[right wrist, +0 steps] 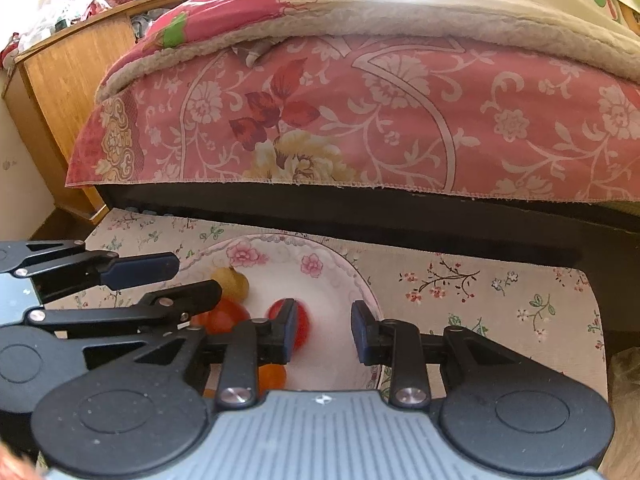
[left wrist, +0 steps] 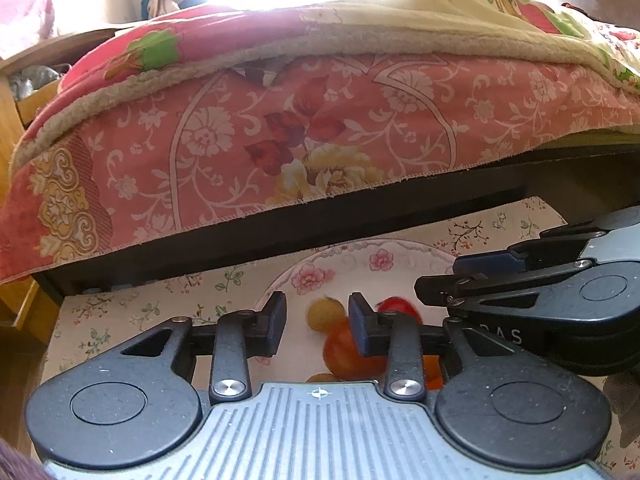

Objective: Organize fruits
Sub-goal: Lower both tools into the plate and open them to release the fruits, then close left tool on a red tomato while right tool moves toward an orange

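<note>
floral plate (right wrist: 320,258) with yellow, orange and red fruit (right wrist: 304,322); both hand-held grippers narrow, empty

A pink floral bedspread (right wrist: 360,120) hangs over the edge of a bed, with a cream fleece blanket (right wrist: 400,28) lying on top of it. Beneath runs the dark bed frame (right wrist: 360,212). A flowered cloth (right wrist: 480,292) (small sprigs on a pale ground) covers the low surface in front. A wooden cabinet (right wrist: 68,80) stands at the left.

glossy plate (right wrist: 340,276), cloth table cover (right wrist: 500,292), wood cabinet (right wrist: 68,76)
</note>
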Available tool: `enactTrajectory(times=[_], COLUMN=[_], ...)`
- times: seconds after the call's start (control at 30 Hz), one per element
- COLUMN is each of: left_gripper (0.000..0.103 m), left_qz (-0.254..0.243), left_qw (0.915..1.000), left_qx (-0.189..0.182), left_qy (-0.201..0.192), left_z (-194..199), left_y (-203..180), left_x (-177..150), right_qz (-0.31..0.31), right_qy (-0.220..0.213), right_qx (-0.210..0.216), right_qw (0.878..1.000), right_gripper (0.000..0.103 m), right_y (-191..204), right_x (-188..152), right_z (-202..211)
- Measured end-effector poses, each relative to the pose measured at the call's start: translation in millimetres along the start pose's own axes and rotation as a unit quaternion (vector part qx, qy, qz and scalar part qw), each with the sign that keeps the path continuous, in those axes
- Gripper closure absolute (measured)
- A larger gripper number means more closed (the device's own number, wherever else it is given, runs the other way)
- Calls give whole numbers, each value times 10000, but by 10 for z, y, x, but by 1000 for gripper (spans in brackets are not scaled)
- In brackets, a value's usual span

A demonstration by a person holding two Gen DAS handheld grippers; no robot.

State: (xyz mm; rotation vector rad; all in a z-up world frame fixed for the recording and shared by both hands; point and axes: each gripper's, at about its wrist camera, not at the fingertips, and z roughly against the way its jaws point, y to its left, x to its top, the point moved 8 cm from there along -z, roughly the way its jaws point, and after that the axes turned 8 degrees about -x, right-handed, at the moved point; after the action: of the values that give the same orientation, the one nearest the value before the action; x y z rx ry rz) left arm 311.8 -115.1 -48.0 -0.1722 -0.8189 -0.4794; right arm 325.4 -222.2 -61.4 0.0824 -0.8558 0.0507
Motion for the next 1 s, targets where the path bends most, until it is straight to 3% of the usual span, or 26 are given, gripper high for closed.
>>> enactTrajectory(times=[0.6,1.0], left_gripper=[60,57], left_qz=[90,-107], left_qw=[9999,9994], left_qx=[-45,-334], left_qy=[-103,78], left_z=[402,885], left_y=[-66,-156], left_x=[-38,-513], right_qz=[120,287], right_qy=[-62,198], right_qx=[-51,120], right_qw=[9999,9993], right_gripper=[69,68], right_y=[149,437], right_x=[-10,-472], right_z=[400,834])
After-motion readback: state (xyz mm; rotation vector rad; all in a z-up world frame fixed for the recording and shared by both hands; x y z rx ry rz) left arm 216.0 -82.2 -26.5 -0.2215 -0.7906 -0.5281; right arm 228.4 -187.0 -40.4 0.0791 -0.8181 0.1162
